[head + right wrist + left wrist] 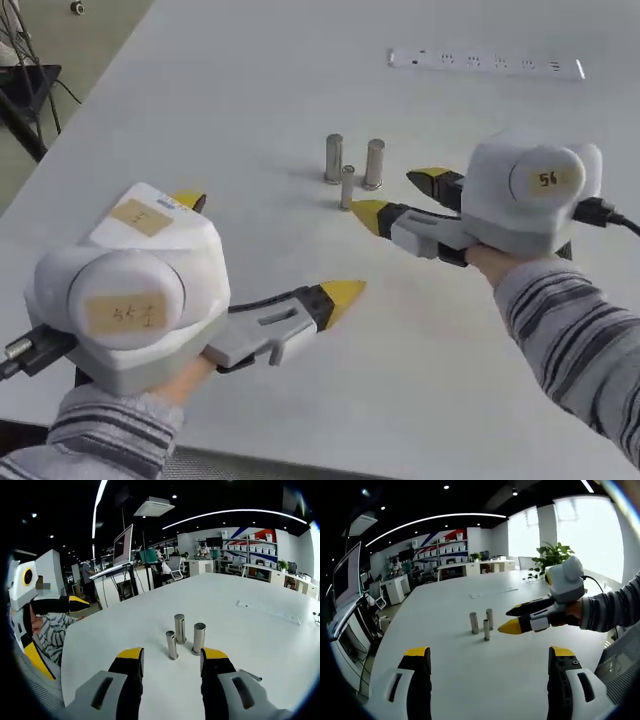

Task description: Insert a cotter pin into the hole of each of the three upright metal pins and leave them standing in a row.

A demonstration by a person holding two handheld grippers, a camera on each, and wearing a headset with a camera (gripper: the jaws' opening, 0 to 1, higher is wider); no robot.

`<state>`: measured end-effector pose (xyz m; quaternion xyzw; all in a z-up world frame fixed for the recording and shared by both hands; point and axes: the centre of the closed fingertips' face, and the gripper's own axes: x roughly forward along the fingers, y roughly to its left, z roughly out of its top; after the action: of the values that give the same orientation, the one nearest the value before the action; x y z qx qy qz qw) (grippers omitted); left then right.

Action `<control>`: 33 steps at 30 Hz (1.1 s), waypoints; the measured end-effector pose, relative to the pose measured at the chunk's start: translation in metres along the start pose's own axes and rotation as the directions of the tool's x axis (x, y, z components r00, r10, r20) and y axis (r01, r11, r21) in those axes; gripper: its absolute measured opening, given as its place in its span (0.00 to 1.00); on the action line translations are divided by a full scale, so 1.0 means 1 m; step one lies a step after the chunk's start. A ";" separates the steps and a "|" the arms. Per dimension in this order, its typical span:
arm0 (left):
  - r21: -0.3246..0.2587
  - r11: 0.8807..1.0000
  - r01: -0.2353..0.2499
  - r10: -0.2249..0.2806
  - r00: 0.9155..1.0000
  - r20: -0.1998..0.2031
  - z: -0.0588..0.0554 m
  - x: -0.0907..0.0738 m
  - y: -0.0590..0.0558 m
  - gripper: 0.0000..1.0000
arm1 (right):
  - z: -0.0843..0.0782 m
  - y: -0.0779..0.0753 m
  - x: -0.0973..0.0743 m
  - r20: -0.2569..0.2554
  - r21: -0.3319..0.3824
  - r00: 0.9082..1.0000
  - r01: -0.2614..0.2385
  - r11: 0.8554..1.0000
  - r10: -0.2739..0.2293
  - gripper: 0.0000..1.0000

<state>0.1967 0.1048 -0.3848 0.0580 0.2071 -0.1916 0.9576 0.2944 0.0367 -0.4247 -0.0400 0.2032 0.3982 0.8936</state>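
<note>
Tape labels top both grippers: the left gripper (268, 245) carries unreadable handwriting, the right gripper (397, 195) reads "56". The left's jaws are spread wide and empty over bare white worktop (300, 400). Three metal pins (347, 186) stand clustered mid-worktop, just ahead of the right's parted, empty jaws. A power strip (485, 62) lies near the far edge.

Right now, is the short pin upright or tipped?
Upright: the short pin stands on end on the table, its round top facing up.
</note>
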 end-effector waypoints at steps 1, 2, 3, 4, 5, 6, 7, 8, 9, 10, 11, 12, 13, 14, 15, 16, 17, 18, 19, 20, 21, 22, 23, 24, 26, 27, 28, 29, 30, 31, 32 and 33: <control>0.001 1.000 -0.005 0.005 1.000 -0.002 0.000 0.001 0.001 0.97 | 0.001 0.001 0.003 0.006 0.007 1.000 -0.009 1.000 0.009 0.40; 0.001 1.000 -0.008 0.008 1.000 -0.002 0.000 0.001 0.001 0.96 | 0.002 0.004 0.007 0.012 0.002 1.000 -0.023 1.000 0.023 0.39; -0.002 1.000 -0.007 0.007 1.000 -0.002 0.000 0.002 0.001 0.96 | 0.002 0.005 0.010 0.012 0.000 1.000 -0.027 1.000 0.027 0.38; -0.006 1.000 -0.006 0.006 1.000 -0.001 0.000 0.002 0.000 0.95 | 0.001 0.005 0.013 0.009 -0.003 0.999 -0.033 0.999 0.033 0.36; -0.012 1.000 -0.009 0.009 1.000 0.000 0.000 0.002 0.001 0.95 | 0.001 0.006 0.017 0.009 0.001 0.999 -0.039 0.999 0.039 0.35; -0.012 1.000 -0.008 0.008 1.000 0.004 0.001 0.003 0.001 0.95 | 0.001 0.007 0.019 0.010 0.003 0.999 -0.044 0.999 0.044 0.34; -0.012 1.000 -0.012 0.012 1.000 0.008 0.002 0.003 0.002 0.95 | 0.000 0.007 0.023 0.011 0.005 0.999 -0.044 0.999 0.043 0.33; -0.012 1.000 -0.020 0.020 1.000 0.010 0.002 0.004 0.003 0.95 | 0.000 0.008 0.026 0.012 0.003 0.999 -0.045 0.999 0.045 0.32; -0.014 1.000 -0.020 0.021 1.000 0.006 0.001 0.005 0.005 0.95 | -0.001 0.008 0.030 0.010 0.005 0.999 -0.047 0.999 0.047 0.31; -0.020 1.000 -0.023 0.023 1.000 0.001 0.001 0.006 0.006 0.95 | -0.003 0.009 0.033 0.007 0.009 0.999 -0.053 0.999 0.052 0.28; -0.023 0.999 -0.025 0.025 1.000 0.002 0.001 0.006 0.007 0.95 | -0.004 0.011 0.036 0.006 0.019 0.998 -0.063 0.998 0.063 0.26; -0.025 0.999 -0.027 0.027 1.000 0.004 0.002 0.006 0.008 0.95 | -0.005 0.012 0.038 0.006 0.019 0.998 -0.063 0.998 0.063 0.25; -0.025 0.999 -0.028 0.028 1.000 0.010 0.003 0.006 0.009 0.95 | -0.005 0.013 0.041 0.005 0.018 0.998 -0.065 0.998 0.065 0.23; -0.025 0.999 -0.030 0.030 0.999 0.011 0.004 0.006 0.009 0.95 | -0.006 0.015 0.044 0.002 0.013 0.998 -0.066 0.998 0.066 0.21; -0.026 0.999 -0.031 0.031 0.999 0.010 0.004 0.006 0.010 0.95 | -0.006 0.015 0.045 0.002 0.013 0.998 -0.064 0.998 0.064 0.21; -0.026 0.999 -0.030 0.030 1.000 0.010 0.004 0.006 0.010 0.95 | -0.007 0.014 0.048 -0.001 0.010 0.998 -0.056 0.998 0.056 0.20; -0.026 0.999 -0.029 0.029 1.000 0.010 0.004 0.006 0.010 0.95 | -0.008 0.012 0.049 -0.005 0.009 0.999 -0.046 0.999 0.046 0.20; -0.026 0.999 -0.028 0.028 1.000 0.009 0.004 0.006 0.010 0.95 | -0.008 0.011 0.052 -0.007 0.007 0.999 -0.040 0.999 0.040 0.19; -0.024 0.999 -0.025 0.025 1.000 0.007 0.003 0.006 0.009 0.95 | -0.009 0.011 0.054 -0.010 0.007 0.999 -0.037 0.999 0.037 0.18; -0.023 0.999 -0.024 0.024 1.000 0.006 0.003 0.006 0.008 0.95 | -0.009 0.010 0.056 -0.008 0.004 0.999 -0.034 0.999 0.034 0.17; -0.022 1.000 -0.021 0.021 1.000 0.002 0.001 0.006 0.008 0.95 | -0.009 0.010 0.057 -0.009 0.004 0.999 -0.031 1.000 0.031 0.17; -0.021 1.000 -0.019 0.019 1.000 -0.003 0.000 0.006 0.008 0.95 | -0.009 0.008 0.059 -0.012 0.001 1.000 -0.025 1.000 0.025 0.15; -0.020 1.000 -0.019 0.019 1.000 -0.006 0.000 0.006 0.008 0.95 | -0.008 0.007 0.060 -0.011 0.000 1.000 -0.023 1.000 0.023 0.14; -0.019 1.000 -0.018 0.018 1.000 -0.006 -0.001 0.006 0.008 0.95 | -0.008 0.005 0.060 -0.011 -0.002 1.000 -0.014 1.000 0.014 0.12; -0.019 1.000 -0.015 0.015 1.000 -0.006 -0.001 0.005 0.008 0.95 | -0.008 0.002 0.061 -0.019 0.004 1.000 -0.004 1.000 0.004 0.09; -0.020 1.000 -0.015 0.015 1.000 -0.006 -0.002 0.005 0.009 0.95 | -0.007 0.002 0.061 -0.019 0.006 1.000 -0.003 1.000 0.003 0.07; -0.020 1.000 -0.015 0.015 1.000 -0.006 -0.001 0.005 0.010 0.95 | -0.007 0.002 0.061 -0.019 0.006 1.000 0.000 1.000 0.000 0.06; -0.020 1.000 -0.015 0.015 1.000 -0.007 -0.001 0.005 0.010 0.95 | -0.007 0.001 0.061 -0.020 0.002 1.000 0.007 1.000 -0.007 0.06; -0.020 1.000 -0.014 0.014 1.000 -0.008 -0.001 0.005 0.010 0.94 | -0.007 0.001 0.061 -0.022 -0.004 1.000 0.012 1.000 -0.012 0.06; -0.018 1.000 -0.014 0.013 1.000 -0.008 -0.001 0.005 0.010 0.94 | -0.007 0.001 0.060 -0.023 -0.008 1.000 0.019 1.000 -0.019 0.06; -0.015 1.000 -0.013 0.013 1.000 -0.006 -0.001 0.005 0.010 0.94 | -0.007 0.002 0.060 -0.025 -0.013 0.999 0.021 1.000 -0.022 0.06; -0.014 1.000 -0.012 0.012 1.000 -0.006 -0.001 0.005 0.011 0.94 | -0.007 0.002 0.059 -0.026 -0.016 0.999 0.025 1.000 -0.025 0.05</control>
<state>0.2047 0.1129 -0.3872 0.0530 0.2109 -0.1841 0.9586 0.3261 0.0781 -0.4542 -0.0549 0.2113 0.3881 0.8954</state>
